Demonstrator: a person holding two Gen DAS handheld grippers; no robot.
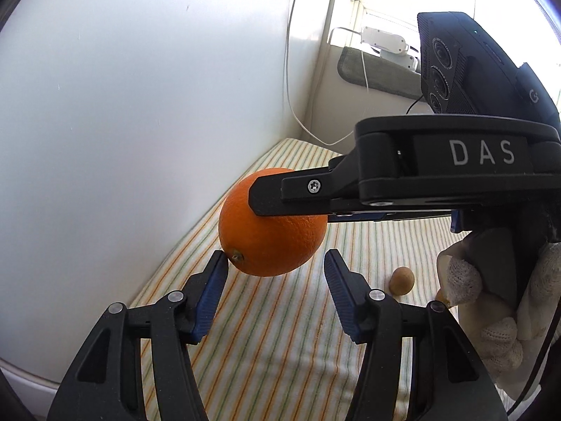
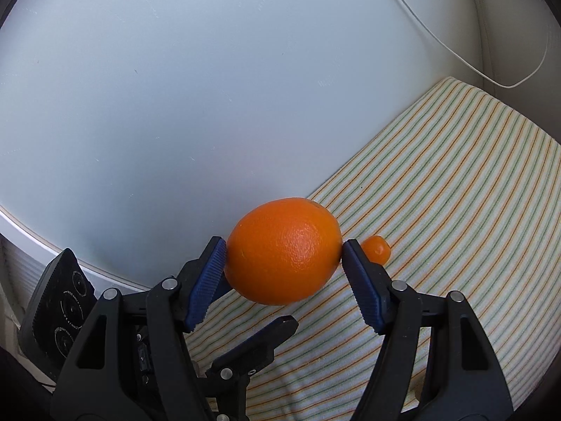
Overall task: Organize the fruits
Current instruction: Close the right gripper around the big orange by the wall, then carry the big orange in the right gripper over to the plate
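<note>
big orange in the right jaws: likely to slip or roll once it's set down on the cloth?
The orange is round and smooth-skinned, so it would probably roll on the flat striped cloth. It looks firm: no visible denting where the right gripper presses its sides. Gripped only at two points, it may pivot.

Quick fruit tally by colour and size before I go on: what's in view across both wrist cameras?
Large orange: 1
Small orange fruit: 1
Small tan-brown fruit: 1
Total: 3
</note>
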